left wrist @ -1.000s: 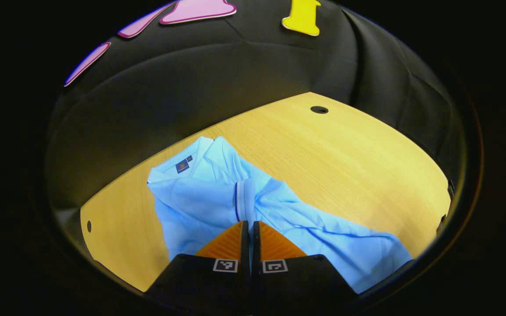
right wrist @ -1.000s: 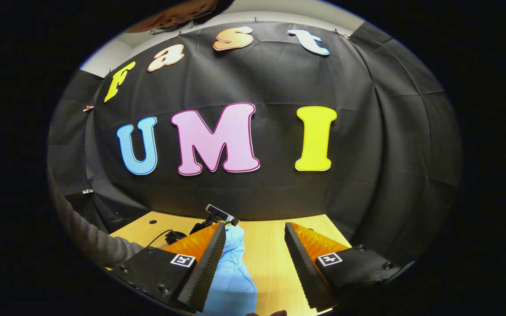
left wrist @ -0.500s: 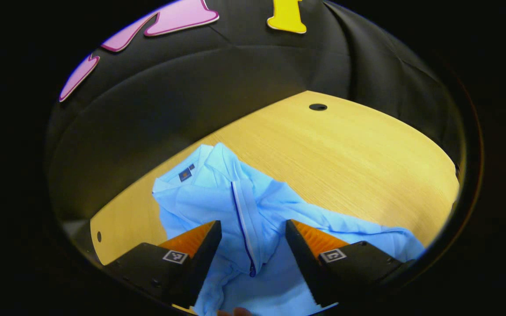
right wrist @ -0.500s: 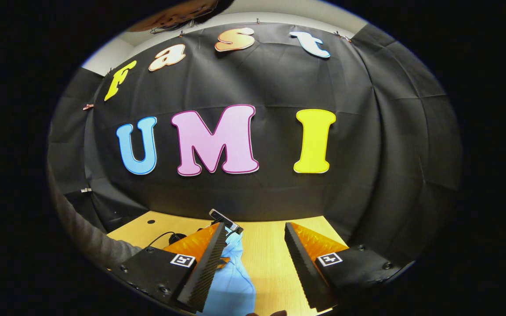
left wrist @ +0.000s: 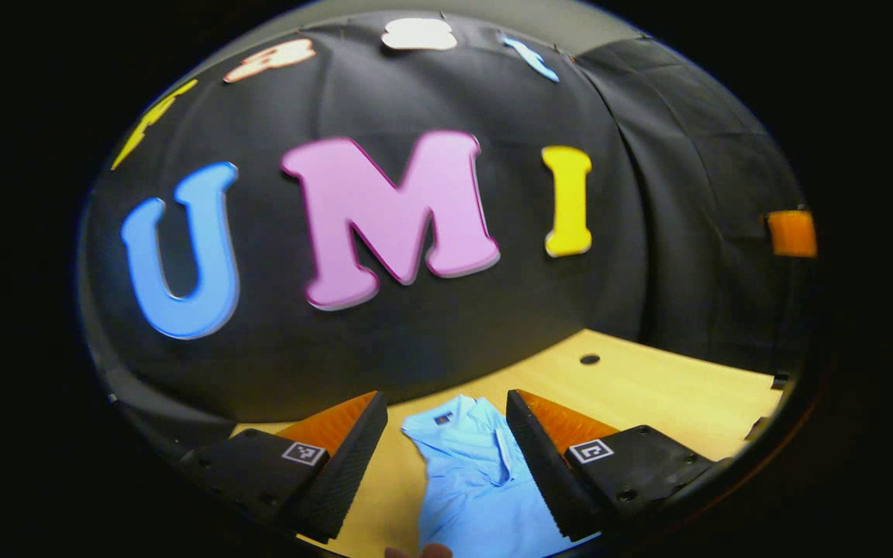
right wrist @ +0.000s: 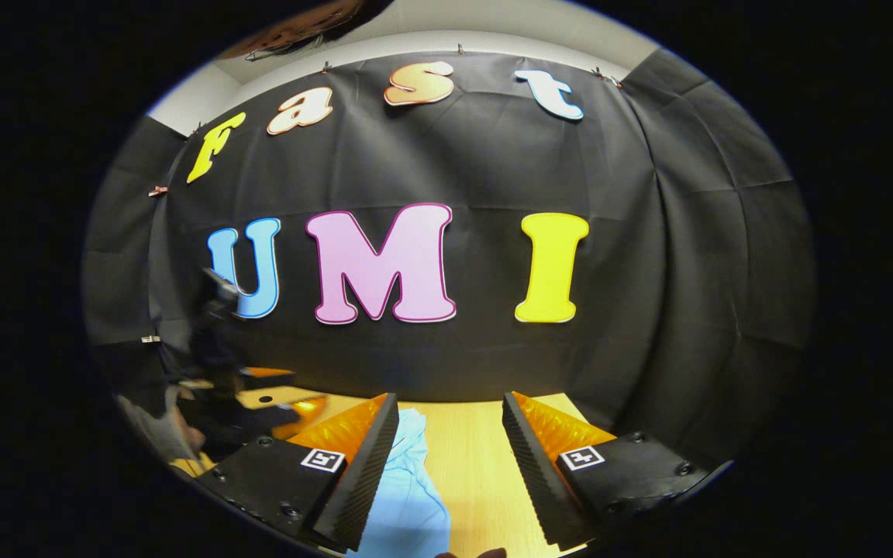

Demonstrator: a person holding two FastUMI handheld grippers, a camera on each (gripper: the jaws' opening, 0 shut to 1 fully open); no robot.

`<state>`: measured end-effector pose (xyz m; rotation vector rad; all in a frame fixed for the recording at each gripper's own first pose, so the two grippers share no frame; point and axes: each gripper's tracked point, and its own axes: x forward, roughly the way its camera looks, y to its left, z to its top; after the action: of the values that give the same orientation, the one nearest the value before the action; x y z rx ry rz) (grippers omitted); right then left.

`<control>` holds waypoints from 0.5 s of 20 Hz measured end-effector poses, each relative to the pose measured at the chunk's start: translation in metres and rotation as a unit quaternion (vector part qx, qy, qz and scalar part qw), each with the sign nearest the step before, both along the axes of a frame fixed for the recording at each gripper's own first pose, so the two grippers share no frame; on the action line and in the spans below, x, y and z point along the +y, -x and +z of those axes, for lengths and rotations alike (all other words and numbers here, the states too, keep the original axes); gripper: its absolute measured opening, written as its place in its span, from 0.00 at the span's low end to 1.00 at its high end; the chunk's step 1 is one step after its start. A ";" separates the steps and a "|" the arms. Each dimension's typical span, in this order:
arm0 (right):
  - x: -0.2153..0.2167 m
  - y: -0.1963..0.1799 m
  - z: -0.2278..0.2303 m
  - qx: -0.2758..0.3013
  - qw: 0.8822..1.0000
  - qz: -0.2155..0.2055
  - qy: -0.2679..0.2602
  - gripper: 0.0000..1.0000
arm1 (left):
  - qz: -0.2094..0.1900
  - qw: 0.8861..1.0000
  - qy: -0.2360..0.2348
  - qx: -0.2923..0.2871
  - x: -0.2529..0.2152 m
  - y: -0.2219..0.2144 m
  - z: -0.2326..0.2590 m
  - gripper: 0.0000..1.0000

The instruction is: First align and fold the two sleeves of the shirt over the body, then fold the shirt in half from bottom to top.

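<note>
Plainly the surface (left wrist: 671,387) took up the lower part of both views, pale wood with a small dark hole (left wrist: 590,359) toward the right in the left gripper view. On it lay the shirt (left wrist: 477,480), light blue, collar toward the top of the frame, running down out of the lower edge between the left tongs (left wrist: 446,449), which stood spread with nothing between them. In the right gripper view the shirt (right wrist: 408,496) showed at lower centre beside the right tongs (right wrist: 446,457), likewise spread and empty, raised clear of the cloth.

Judging by both tongs held off the garment, a fold looked just finished, and the next move would call for lowering both onto the hem and carrying it up to the collar. The sleeves and hem were cut off below, so how far the folding stood could not be told. At left in the right gripper view a dark blurred shape (right wrist: 214,372) was too smeared to make out.
</note>
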<state>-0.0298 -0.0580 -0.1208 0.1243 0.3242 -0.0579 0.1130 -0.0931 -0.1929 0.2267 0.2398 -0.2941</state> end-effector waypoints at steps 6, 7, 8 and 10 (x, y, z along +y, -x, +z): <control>0.028 0.017 0.034 -0.025 0.999 0.013 0.016 0.85 | 0.055 0.988 0.059 -0.134 0.062 0.117 0.136 0.98; 0.033 0.022 0.037 -0.030 0.999 0.014 0.019 0.85 | 0.062 0.988 0.061 -0.130 0.067 0.133 0.140 0.98; 0.039 0.027 0.042 -0.032 0.999 0.016 0.021 0.85 | 0.066 0.989 0.059 -0.120 0.070 0.144 0.139 0.98; 0.048 0.041 0.048 -0.031 0.999 0.023 0.027 0.85 | 0.074 0.992 0.046 -0.089 0.081 0.166 0.126 0.98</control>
<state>-0.0704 -0.0098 -0.0729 0.0653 0.2641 -0.0182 -0.0530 -0.0124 -0.0671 0.1416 0.0658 -0.1365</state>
